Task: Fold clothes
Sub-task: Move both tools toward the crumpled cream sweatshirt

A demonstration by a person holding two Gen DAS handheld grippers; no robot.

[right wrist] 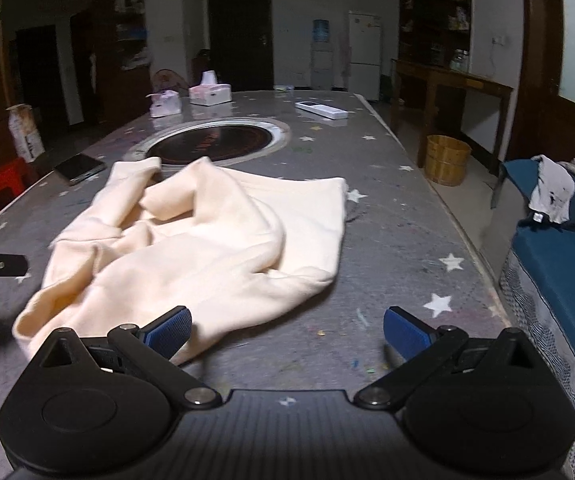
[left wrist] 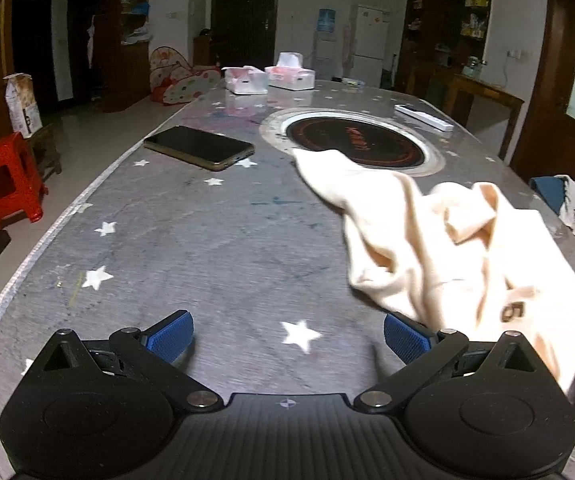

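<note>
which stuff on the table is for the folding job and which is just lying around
For the job:
cream garment, crumpled
left gripper, open
right gripper, open

Lying about:
phone
two tissue boxes
remote control
built-in hotplate

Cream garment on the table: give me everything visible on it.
The cream garment looks like a soft, thick knit top, unfolded and crumpled, lying on the grey star-print table. One sleeve reaches toward the round inset cooktop and overlaps its rim. The left wrist view shows a dark printed mark near the close edge. Ridges and folds run across the middle. Its near edge lies beside the open right claw and the open left claw; neither grips it.
</note>
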